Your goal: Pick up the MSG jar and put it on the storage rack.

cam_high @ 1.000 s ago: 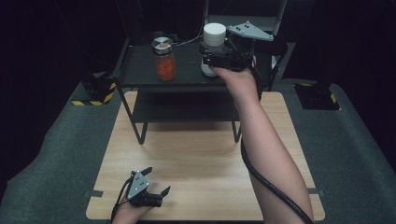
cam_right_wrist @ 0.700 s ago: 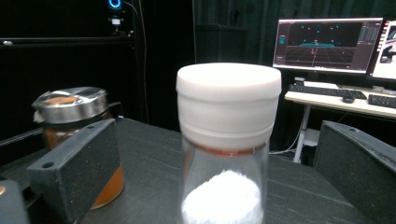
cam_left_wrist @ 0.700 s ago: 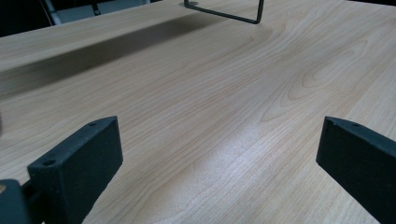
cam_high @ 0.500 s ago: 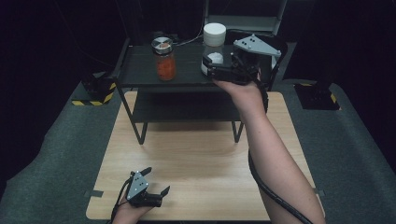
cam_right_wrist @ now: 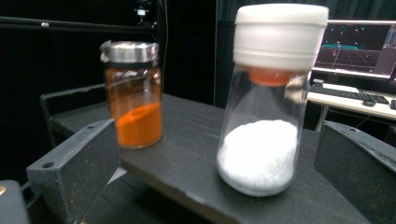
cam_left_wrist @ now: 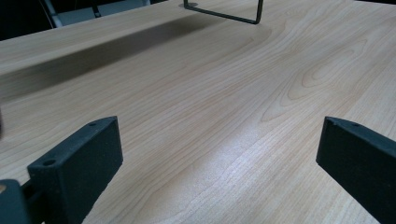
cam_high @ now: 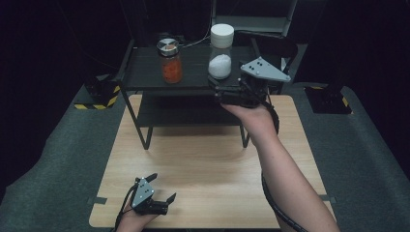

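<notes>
Your right tongs [cam_high: 218,93] stand wide open and hold nothing, just short of the white-lidded jar [cam_high: 221,52]. The jar stands between and just beyond their jaws, on the black shelf [cam_high: 145,72], free of both. Judged from this, the placing is done; only clearing the tongs appears left. The jar stands upright, long axis vertical, lid up, white powder settled at its base. The orange jar [cam_high: 169,61] stands apart to its left. Your left tongs [cam_high: 161,190] rest open and empty on the counter [cam_high: 203,159].
</notes>
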Demonstrator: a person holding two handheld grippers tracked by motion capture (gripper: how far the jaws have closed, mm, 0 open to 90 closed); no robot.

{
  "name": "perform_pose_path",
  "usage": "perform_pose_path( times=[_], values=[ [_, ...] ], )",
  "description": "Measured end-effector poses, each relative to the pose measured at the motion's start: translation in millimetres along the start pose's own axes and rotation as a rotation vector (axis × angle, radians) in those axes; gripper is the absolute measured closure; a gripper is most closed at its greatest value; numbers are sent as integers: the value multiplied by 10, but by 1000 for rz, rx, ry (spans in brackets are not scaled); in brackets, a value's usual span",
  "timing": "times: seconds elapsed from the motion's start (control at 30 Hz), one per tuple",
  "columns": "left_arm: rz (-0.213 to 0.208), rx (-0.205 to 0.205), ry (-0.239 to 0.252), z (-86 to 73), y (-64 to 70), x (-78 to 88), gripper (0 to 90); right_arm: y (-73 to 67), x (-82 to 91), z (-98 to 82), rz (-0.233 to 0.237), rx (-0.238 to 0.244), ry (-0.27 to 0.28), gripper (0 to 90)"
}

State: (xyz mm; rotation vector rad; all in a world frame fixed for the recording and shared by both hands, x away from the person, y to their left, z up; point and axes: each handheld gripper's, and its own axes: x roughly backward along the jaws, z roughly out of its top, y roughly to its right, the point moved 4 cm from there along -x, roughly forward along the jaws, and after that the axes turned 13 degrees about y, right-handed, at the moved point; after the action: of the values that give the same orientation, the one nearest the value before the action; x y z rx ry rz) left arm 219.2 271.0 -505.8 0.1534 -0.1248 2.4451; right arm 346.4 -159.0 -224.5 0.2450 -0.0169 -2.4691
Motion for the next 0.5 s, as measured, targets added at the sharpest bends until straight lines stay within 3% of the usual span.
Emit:
perform_pose_path(
  times=[0.5],
  values=[
    [-3,-1,-3,4,7,-10,6,-122,334,-301,32,14,-9,1]
  ],
)
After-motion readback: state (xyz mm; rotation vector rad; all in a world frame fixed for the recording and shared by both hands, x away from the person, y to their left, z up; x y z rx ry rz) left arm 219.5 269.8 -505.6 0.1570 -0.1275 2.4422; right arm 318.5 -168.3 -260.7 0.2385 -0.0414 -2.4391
